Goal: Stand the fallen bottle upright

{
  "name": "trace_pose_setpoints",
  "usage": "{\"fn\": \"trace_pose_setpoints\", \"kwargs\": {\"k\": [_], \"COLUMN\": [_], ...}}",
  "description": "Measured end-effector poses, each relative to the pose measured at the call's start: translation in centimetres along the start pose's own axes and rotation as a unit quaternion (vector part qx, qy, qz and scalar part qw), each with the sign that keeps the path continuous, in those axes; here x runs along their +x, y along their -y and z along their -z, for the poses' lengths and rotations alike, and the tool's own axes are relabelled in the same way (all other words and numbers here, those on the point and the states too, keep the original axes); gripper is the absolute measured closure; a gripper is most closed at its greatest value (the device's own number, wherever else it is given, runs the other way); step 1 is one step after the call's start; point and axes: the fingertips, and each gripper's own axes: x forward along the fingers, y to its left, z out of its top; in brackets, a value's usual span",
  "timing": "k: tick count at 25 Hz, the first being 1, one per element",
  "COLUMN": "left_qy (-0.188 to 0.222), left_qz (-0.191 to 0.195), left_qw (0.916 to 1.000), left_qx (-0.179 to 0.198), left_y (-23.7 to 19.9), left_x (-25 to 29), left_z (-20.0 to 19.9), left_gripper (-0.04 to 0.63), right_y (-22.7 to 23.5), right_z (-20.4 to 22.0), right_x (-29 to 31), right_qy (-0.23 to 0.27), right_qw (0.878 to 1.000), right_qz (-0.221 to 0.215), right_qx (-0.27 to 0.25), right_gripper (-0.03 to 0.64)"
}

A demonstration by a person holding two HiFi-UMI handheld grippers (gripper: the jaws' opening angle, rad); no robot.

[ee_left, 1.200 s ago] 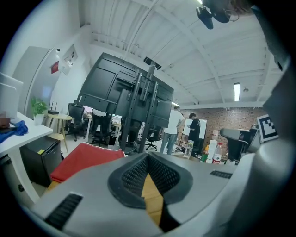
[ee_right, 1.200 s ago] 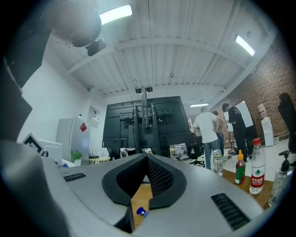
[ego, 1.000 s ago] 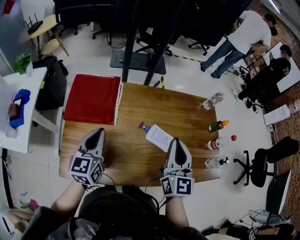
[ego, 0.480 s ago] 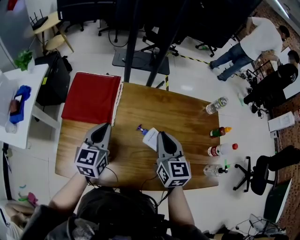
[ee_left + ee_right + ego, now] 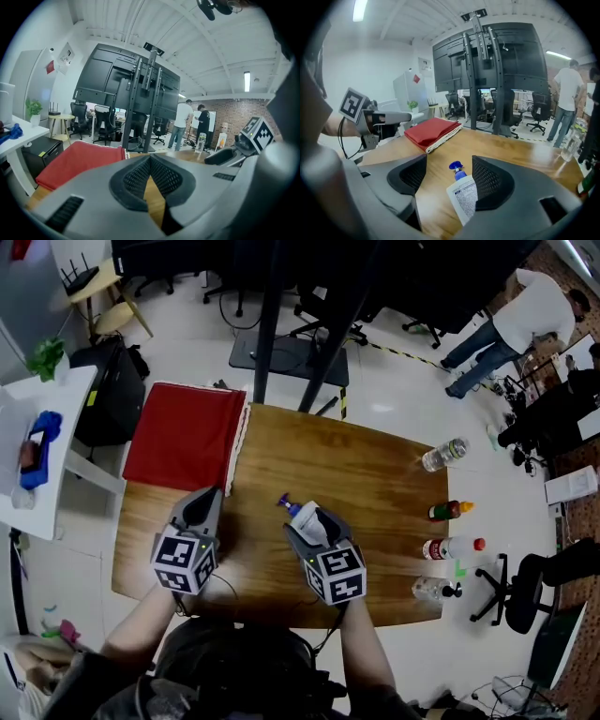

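A white bottle (image 5: 302,515) with a blue cap (image 5: 284,502) lies on its side on the wooden table (image 5: 375,484), cap pointing away from me. My right gripper (image 5: 309,523) is down over it and its jaws are opening. In the right gripper view the bottle (image 5: 463,199) lies between the two pads, close against the right pad (image 5: 487,180) and well clear of the left one. My left gripper (image 5: 202,504) hovers to the left over the table, pads shut together (image 5: 150,159) on nothing.
A folded red cloth (image 5: 187,435) covers the table's far left corner. Several bottles lie or stand along the right edge: clear (image 5: 445,454), orange-capped (image 5: 450,510), red-capped (image 5: 452,547) and another clear one (image 5: 436,589). An office chair (image 5: 530,577) stands right of the table.
The right gripper came down and leftward onto the bottle, and its jaws went from shut to open around it. The left gripper shifted slightly forward.
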Motion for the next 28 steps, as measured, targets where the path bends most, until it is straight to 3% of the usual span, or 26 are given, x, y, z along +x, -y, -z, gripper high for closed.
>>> {"fn": "trace_pose_setpoints", "kwargs": {"k": [4,9,18,28], "left_qy": [-0.018,-0.039,-0.066,-0.067], "left_qz": [0.0,0.003,0.001,0.004], "left_qw": [0.9998,0.9991,0.9973,0.9968], "left_qx": [-0.005,-0.017,-0.032,-0.045], "left_y": [-0.5,-1.0,-3.0,-4.4], "left_x": [1.3,2.4,3.7,4.6], "left_z": [0.9,2.3,4.2,4.4], "left_gripper": [0.567,0.568,0.566,0.566], "right_y": [0.3,0.4,0.6,0.9], "right_z": [1.3,2.6,4.0,4.4], "right_x": [1.9,4.0,7.5,9.6], "right_qy": [-0.049,-0.1,-0.174,-0.255], "right_qw": [0.998,0.993,0.98,0.947], "right_qz": [-0.014,-0.041,-0.046,-0.067], "right_qx": [-0.025,-0.049,-0.082,-0.184], "right_gripper": [0.232,0.229,0.227,0.235]}}
